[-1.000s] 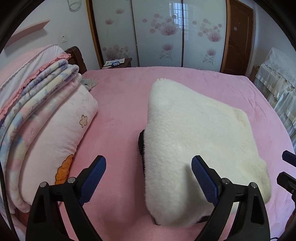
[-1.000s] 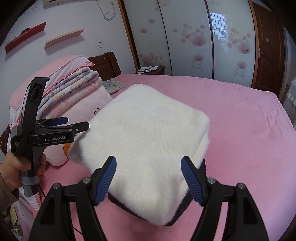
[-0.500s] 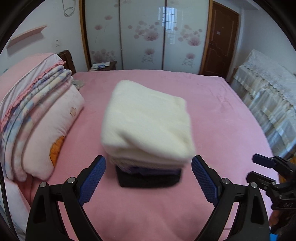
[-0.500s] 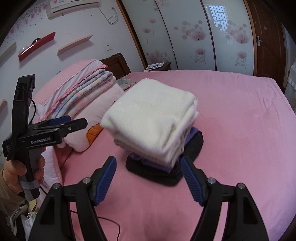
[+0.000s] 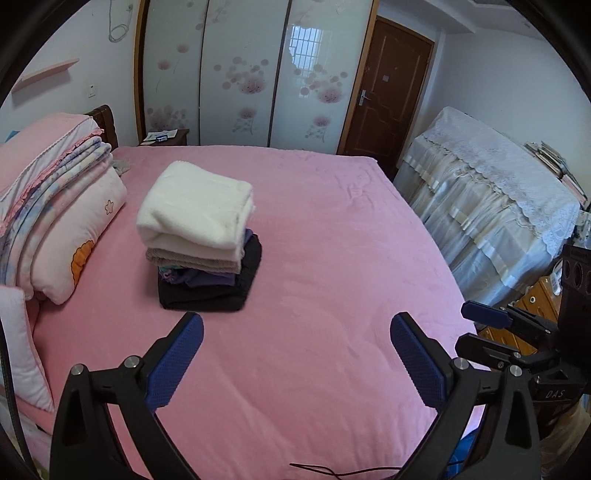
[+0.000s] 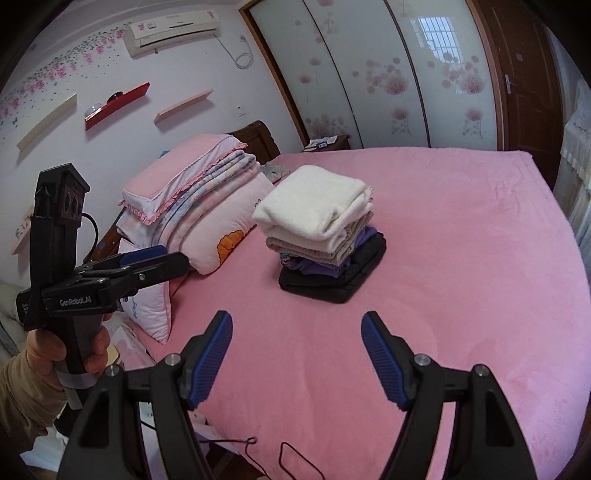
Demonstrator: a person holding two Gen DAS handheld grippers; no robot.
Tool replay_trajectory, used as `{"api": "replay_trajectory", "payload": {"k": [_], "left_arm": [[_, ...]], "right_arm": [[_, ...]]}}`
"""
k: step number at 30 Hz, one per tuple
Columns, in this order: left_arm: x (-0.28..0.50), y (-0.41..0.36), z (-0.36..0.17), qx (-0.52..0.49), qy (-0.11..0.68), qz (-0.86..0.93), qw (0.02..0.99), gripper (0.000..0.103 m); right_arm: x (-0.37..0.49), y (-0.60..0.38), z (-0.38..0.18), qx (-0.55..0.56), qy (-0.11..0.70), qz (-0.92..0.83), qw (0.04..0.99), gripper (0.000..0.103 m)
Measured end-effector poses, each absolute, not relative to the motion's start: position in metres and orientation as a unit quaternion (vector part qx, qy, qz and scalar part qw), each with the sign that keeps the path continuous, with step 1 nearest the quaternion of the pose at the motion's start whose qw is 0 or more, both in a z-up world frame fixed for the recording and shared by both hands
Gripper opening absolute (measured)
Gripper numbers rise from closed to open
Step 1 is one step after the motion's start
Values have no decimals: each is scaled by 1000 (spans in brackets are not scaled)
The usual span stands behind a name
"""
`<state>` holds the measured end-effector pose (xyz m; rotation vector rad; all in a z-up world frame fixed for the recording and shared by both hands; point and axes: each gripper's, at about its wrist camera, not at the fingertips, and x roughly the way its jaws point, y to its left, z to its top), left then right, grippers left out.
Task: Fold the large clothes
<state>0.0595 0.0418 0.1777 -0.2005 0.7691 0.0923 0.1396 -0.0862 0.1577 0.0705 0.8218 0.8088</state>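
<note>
Bed (image 5: 332, 266) under a pink plush cover, filling most of both views. Wardrobe (image 5: 240, 74) with frosted sliding doors printed with pink flowers along the far wall, brown door (image 5: 384, 88) to its right. Lace-draped furniture (image 5: 491, 199) off the right side of the bed. Bedding pile (image 5: 55, 206) of pink pillows and folded quilts at the far left, against the dark headboard. Air conditioner (image 6: 173, 31) high on the left wall, above three slanted wall shelves (image 6: 118, 105).

Stack of folded clothes (image 5: 201, 236) left of centre on the bed, just right of the bedding pile: fluffy cream garment (image 6: 314, 203) on top, beige knit under it, purple piece lower, black garment (image 6: 332, 275) at the bottom, touching the cover. Well apart from both sets of jaws, farther up the bed, nothing between the pads.

Left gripper (image 5: 295, 363) low over the near edge, blue pads spread wide, holding nothing; stack beyond its left finger. Also seen from the side in the right view (image 6: 147, 258), gripped by a bare hand (image 6: 55, 350), "GenRobot.AI" printed in white on its black body. Right gripper (image 6: 297, 362) likewise spread wide and empty, stack ahead between the fingers' lines. "DAS" legible on its body at the right edge of the left view (image 5: 517, 343).

Thin black cable (image 6: 280, 454) looped on the near edge of the cover.
</note>
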Motion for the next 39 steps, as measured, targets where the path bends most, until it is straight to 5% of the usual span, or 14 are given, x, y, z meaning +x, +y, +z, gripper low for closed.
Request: {"api": "replay_trajectory", "payload": {"k": [12,24,39], "left_arm": [[-22,-62,118,-96,386,77,914,101],[-32,-82,22,-121,399,119,901,101],[-22,-110,15,-65,410,154,897,101]], "right_arm": [[48,-152,117,17,375,330,866,73],[22,-164,42,-16,400,216,891,73],[20,-172,24,-9,436,182,882,73]]}}
